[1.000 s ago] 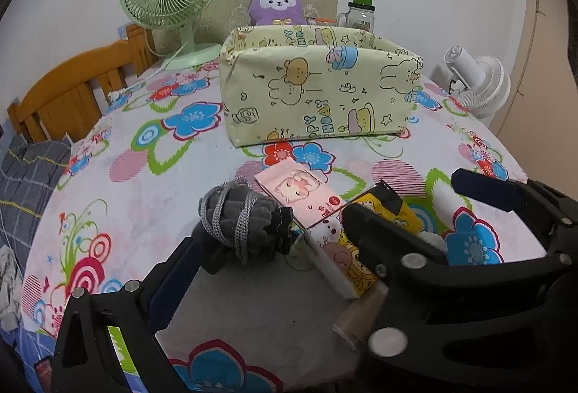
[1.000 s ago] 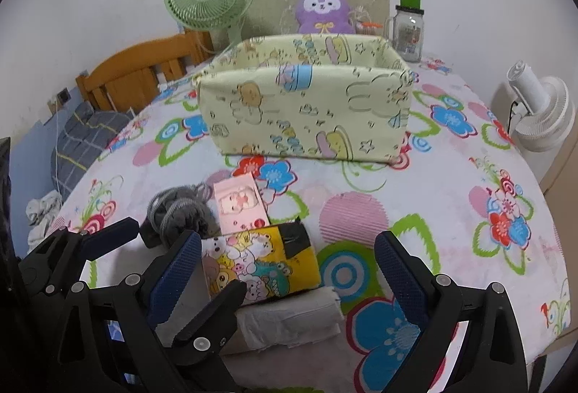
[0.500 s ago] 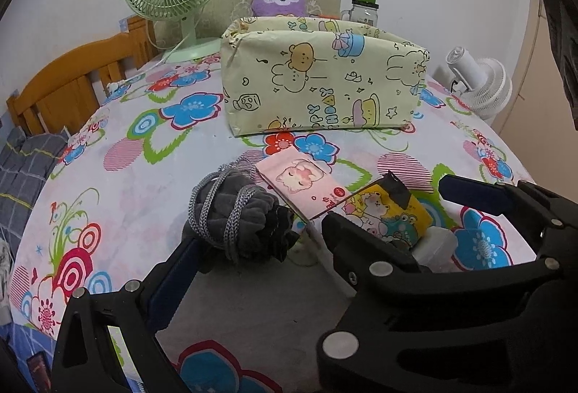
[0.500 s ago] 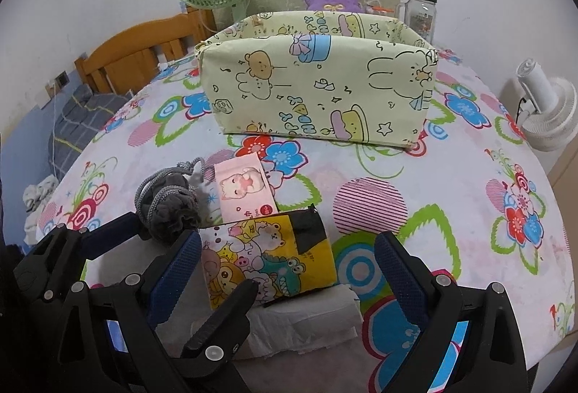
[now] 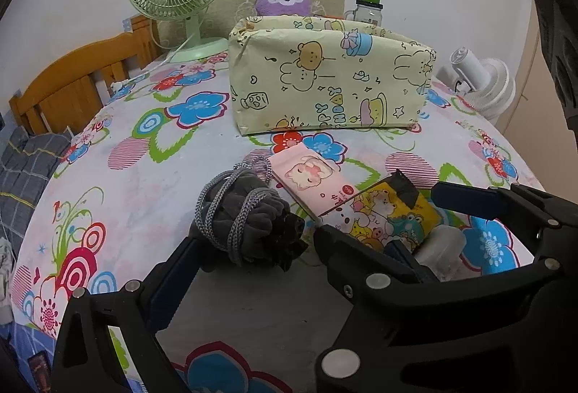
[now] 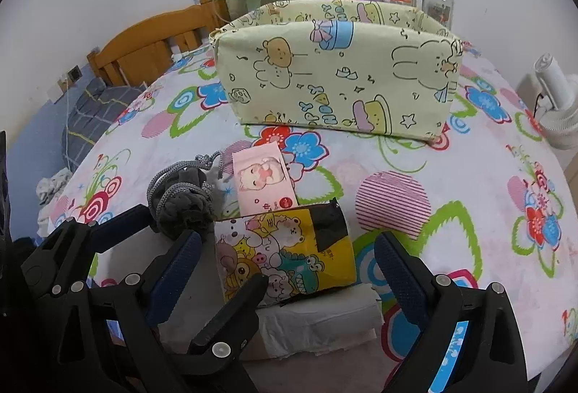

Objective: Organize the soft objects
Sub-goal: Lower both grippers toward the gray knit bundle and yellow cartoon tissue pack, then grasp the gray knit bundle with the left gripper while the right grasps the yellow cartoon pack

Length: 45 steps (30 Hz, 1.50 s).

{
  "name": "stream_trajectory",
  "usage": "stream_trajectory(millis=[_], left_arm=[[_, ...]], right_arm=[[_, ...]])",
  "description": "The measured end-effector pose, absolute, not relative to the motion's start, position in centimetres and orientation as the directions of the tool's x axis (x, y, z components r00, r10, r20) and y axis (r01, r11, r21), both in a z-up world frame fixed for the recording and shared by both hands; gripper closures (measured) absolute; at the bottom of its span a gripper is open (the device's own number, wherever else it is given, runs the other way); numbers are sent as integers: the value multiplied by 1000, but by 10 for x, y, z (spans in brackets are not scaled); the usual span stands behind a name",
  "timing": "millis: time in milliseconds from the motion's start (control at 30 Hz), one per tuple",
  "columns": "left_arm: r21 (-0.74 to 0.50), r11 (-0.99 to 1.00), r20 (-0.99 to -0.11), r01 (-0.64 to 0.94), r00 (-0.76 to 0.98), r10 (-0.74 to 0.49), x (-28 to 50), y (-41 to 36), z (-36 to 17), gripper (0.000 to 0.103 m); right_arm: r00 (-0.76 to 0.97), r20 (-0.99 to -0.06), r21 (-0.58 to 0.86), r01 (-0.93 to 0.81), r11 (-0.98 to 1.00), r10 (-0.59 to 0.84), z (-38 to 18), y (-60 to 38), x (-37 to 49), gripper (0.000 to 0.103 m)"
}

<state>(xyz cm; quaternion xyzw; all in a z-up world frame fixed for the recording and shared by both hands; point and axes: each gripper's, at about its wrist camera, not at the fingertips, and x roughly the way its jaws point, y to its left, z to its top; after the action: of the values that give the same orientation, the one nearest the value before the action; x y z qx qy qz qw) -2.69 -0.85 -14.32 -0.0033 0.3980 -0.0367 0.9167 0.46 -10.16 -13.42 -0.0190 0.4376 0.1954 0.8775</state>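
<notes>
We have both tongs low over the table's floral cloth, both spread wide, nothing gripped. Left tongs straddle the grey drawstring pouch, which sits right between the two fingers, cord end pointing away toward the fabric storage box. Right tongs bracket the yellow cartoon tissue pack, long axis running across the gap, resting on a white tissue pack. Pink cat tissue pack lies just beyond, between pouch and yellow pack. Box is straight ahead, well apart. Left looks nearer a grasp; likely just needs closing.
</notes>
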Motion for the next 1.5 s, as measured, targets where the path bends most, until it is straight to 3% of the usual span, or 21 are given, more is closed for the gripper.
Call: stream_trajectory(millis=[100, 167, 233, 367, 1233, 1333, 1400, 1500], left_arm=[[-35, 998, -731, 60, 679, -66, -26, -8, -144, 2], [-37, 998, -732, 58, 678, -67, -26, -7, -144, 2], [-26, 998, -731, 58, 680, -58, -25, -8, -144, 2], [-23, 998, -732, 53, 679, -53, -24, -7, -144, 2], [-48, 997, -700, 63, 710, -78, -10, -2, -128, 4], [-49, 997, -706, 53, 705, -72, -6, 3, -131, 11], [-57, 997, -712, 43, 699, -71, -3, 8, -133, 23], [-82, 996, -728, 32, 680, -82, 3, 16, -138, 32]], right_arm=[[528, -790, 152, -326, 933, 313, -140, -105, 9, 7], [523, -781, 177, -337, 925, 340, -141, -107, 10, 22], [519, -778, 188, -346, 919, 355, -141, -106, 9, 28], [525, -775, 183, -346, 920, 352, -139, -104, 8, 31], [626, -734, 153, -229, 962, 265, -121, -123, 33, 34], [634, -732, 151, -204, 967, 248, -120, -126, 39, 34], [636, -734, 145, -195, 970, 238, -119, -126, 43, 34], [632, -740, 139, -192, 971, 231, -121, -123, 47, 34]])
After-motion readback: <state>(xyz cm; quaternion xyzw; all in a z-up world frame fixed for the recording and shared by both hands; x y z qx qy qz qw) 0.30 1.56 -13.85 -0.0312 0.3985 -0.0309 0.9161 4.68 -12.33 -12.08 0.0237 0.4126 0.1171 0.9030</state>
